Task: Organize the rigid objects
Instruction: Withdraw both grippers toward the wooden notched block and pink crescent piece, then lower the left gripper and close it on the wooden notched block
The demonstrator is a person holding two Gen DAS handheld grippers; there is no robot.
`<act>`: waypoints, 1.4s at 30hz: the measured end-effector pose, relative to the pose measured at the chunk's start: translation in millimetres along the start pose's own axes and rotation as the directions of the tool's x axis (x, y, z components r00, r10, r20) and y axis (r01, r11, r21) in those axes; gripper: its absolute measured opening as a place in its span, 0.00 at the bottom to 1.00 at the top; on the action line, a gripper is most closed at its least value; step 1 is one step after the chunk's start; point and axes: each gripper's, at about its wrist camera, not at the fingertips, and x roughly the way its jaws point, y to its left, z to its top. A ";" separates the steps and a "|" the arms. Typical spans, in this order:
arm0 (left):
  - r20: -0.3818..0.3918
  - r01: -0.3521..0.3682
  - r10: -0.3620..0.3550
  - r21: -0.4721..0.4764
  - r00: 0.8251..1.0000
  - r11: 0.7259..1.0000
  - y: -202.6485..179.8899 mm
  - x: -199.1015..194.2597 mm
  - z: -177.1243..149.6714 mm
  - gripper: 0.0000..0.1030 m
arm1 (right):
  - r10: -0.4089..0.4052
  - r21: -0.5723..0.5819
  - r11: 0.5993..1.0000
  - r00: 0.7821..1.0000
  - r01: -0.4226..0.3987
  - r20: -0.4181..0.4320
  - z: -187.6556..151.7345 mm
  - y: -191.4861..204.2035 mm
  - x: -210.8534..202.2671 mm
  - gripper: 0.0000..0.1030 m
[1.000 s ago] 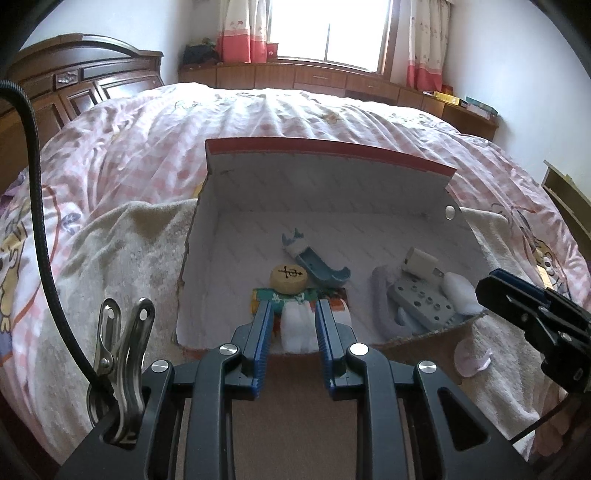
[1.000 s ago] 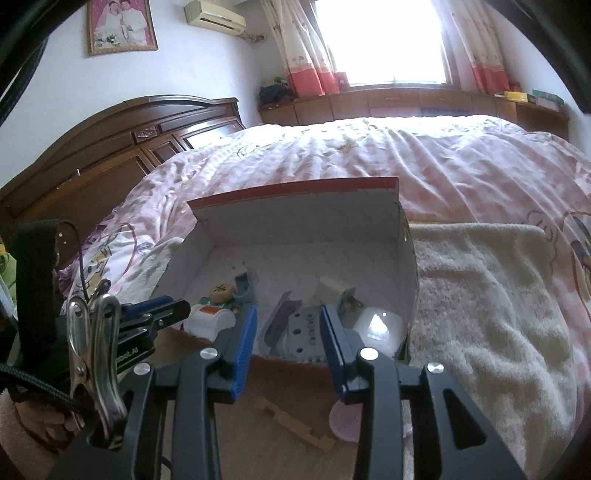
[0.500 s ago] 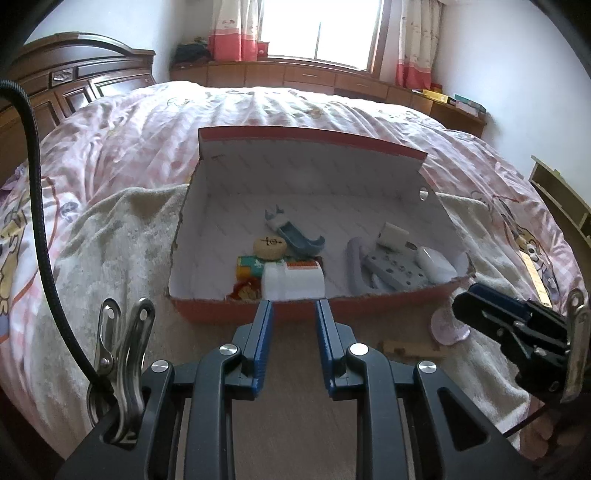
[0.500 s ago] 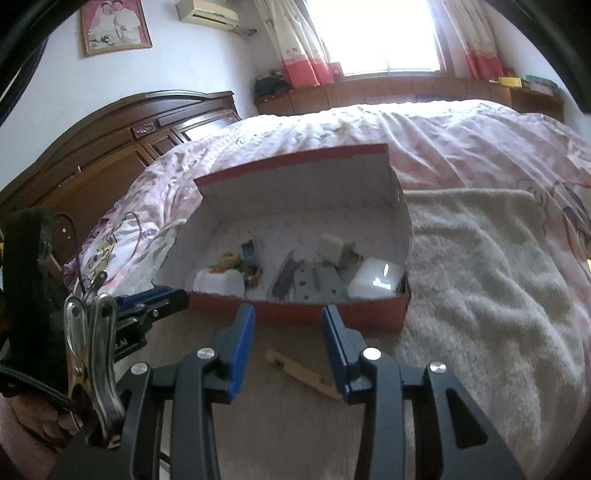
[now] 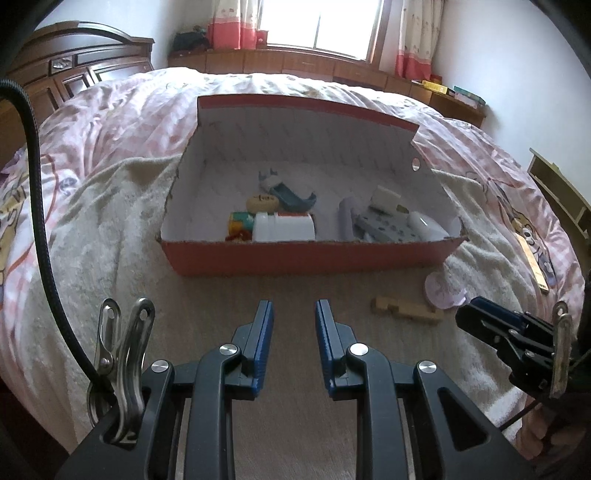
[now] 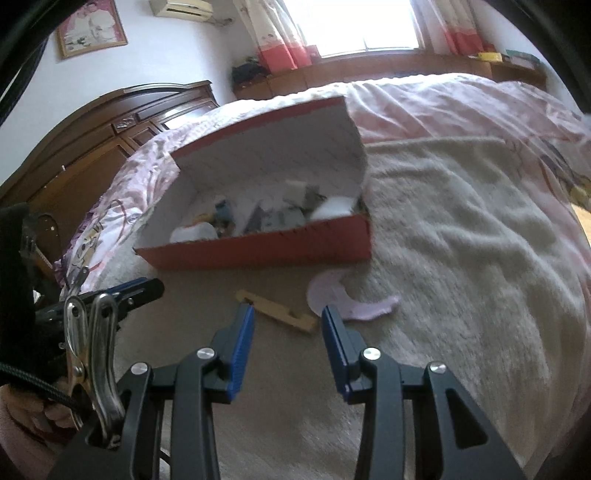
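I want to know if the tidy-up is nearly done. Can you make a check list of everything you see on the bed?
Surface: beige towel spread over a pink quilt.
Job's things: red box open, holding a white container, a round wooden piece, a grey perforated part and more; wooden block and pale purple piece lie outside, in front of it.
Clutter: nothing seen.
Grippers: left gripper open and empty; right gripper open, just short of the block.
Cables: black cable at the left edge.
Surroundings: dark wooden headboard, window with curtains.
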 end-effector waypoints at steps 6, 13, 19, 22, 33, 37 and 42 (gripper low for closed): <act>-0.021 0.003 -0.003 -0.007 1.000 1.000 -0.6 5.1 -7.8 0.23 | -0.032 0.022 0.999 0.999 0.032 -0.020 -7.1 -11.8 4.0 0.39; -0.047 0.004 -0.005 -0.018 0.999 1.000 2.6 12.0 -15.8 0.23 | -0.129 -0.028 0.991 0.991 0.128 -0.030 -10.3 -13.0 15.3 0.47; -0.060 0.010 -0.011 -0.022 0.998 1.000 2.1 16.4 -18.9 0.23 | -0.157 -0.036 0.987 0.987 0.156 -0.030 -12.1 -15.8 26.0 0.56; -0.063 0.017 -0.018 -0.018 0.998 1.000 -0.2 17.3 -18.9 0.23 | -0.161 -0.050 0.986 0.987 0.160 -0.022 -10.0 -16.9 27.0 0.56; -0.100 0.125 -0.117 0.077 0.988 0.989 -38.1 30.7 -16.0 0.32 | -0.141 0.016 0.990 0.990 0.142 -0.022 -7.1 -33.8 14.2 0.56; -0.120 0.137 -0.126 0.085 0.985 0.987 -48.0 39.1 -14.3 0.53 | -0.136 0.035 0.990 0.991 0.137 -0.014 -6.1 -40.9 9.3 0.56; -0.114 0.151 -0.137 0.123 0.984 0.981 -59.0 42.1 -14.7 0.69 | -0.130 0.060 0.990 0.992 0.130 -0.007 -5.9 -49.5 4.1 0.56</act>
